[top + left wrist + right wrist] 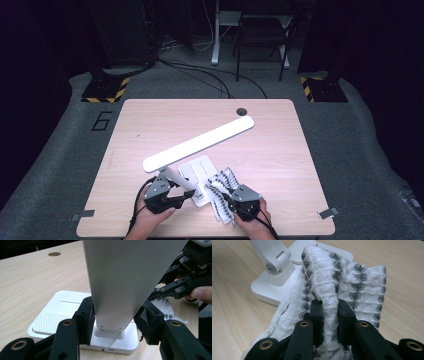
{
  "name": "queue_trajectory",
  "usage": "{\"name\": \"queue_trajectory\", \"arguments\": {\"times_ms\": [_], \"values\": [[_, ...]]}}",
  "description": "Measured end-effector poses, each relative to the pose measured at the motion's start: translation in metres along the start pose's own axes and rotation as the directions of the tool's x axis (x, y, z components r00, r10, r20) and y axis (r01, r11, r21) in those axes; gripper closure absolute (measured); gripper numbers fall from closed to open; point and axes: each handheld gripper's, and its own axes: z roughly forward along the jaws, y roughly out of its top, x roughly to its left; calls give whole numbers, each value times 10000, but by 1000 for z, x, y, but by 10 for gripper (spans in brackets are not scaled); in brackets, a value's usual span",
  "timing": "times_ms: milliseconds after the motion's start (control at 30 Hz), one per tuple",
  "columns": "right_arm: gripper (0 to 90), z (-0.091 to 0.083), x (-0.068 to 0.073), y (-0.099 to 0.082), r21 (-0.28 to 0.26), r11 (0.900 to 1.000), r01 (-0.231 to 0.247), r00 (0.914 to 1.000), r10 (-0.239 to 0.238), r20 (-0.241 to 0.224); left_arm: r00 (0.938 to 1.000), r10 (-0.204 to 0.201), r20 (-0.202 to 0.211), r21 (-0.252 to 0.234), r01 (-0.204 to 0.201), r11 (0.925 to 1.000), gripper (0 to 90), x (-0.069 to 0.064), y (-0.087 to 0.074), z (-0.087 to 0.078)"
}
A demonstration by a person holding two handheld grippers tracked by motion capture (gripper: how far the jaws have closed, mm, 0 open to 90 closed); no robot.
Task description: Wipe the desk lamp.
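I had the left gripper (115,322) clamped on the flat white post (120,285) of the white plastic desk lamp, just above its square base (62,307) near the table's near edge. My right gripper (329,315) pinched a raised fold of the white waffle-weave cloth with grey diamonds (352,282), bunched against the base's right side on the pale wooden table (280,145).

Two hand-held grippers, left gripper (186,196) and right gripper (224,197): matte black linked jaws with brass-ringed pivot holes and small black screws, grey three-cornered top plates, black trailing cables, bare hands without sleeves.
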Motion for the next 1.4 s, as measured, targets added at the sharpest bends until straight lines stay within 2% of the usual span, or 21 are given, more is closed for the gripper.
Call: {"name": "queue_trajectory", "arguments": {"times_ms": [133, 200, 233, 400, 533, 600, 667, 733, 767, 800, 900, 933, 1033, 1167, 1333, 1400], "values": [[771, 5, -1, 1, 175, 9998, 99, 9999, -99, 32, 10000, 2, 83, -135, -1, 9999, 513, 0, -2, -1], [773, 8, -1, 1, 197, 9998, -3, 10000, 1, 71, 9999, -2, 106, -136, 3, 9999, 511, 0, -2, -2], [773, 8, -2, 2, 270, 9996, 109, 9999, -110, 58, 9999, -40, 144, -141, 42, 9999, 510, 0, -2, -2], [775, 12, -4, 3, 307, 9995, -109, 9998, 104, 149, 9999, 19, 161, -153, -16, 9999, 504, 0, -2, -2], [775, 18, -8, 6, 340, 9988, -354, 9991, 346, 229, 9992, 9, 408, -63, -6, 10000, 504, 0, -2, -4], [775, 21, -10, 8, 376, 9985, -397, 9990, 388, 236, 9992, -53, 403, -161, 59, 9999, 502, -1, -3, -5], [775, 23, -13, 11, 470, 9986, -245, 9994, 234, 246, 9993, 11, 383, -136, -5, 9999, 499, -1, -4, -6], [775, 27, -13, 13, 472, 9977, -496, 9982, 480, 350, 9993, 28, 367, -149, -23, 9999, 499, -2, -5, -7], [775, 29, -15, 14, 453, 9979, -466, 9984, 451, 344, 9991, 27, 412, -74, -24, 10000, 499, -2, -4, -7], [775, 30, -14, 14, 458, 9967, -671, 9971, 654, 390, 9990, 54, 436, -34, -53, 10000, 499, -2, -4, -8], [774, 34, -17, 16, 469, 9971, -598, 9977, 582, 350, 9989, 58, 461, -120, -52, 9999, 499, -2, -5, -8], [773, 34, -17, 17, 483, 9960, -752, 9966, 734, 365, 9989, 42, 477, -110, -37, 9999, 497, -2, -5, -9], [775, 28, -18, 19, 222, 9955, -921, 9952, 913, 338, 9992, 121, 380, -57, -119, 9999, 491, -3, -5, -9], [778, 10, -14, 21, -302, 9942, -1037, 9945, 1040, 110, 9991, 126, 393, -70, -123, 9999, 471, -4, -5, -9], [778, -7, 2, 18, -544, 9952, -817, 9964, 803, -272, 9991, 146, 390, 5, -146, 9999, 468, -4, -6, -9], [778, -12, 10, 16, -617, 9933, -974, 9946, 948, -429, 9993, 173, 339, 4, -173, 9998, 467, -4, -6, -9]]}}
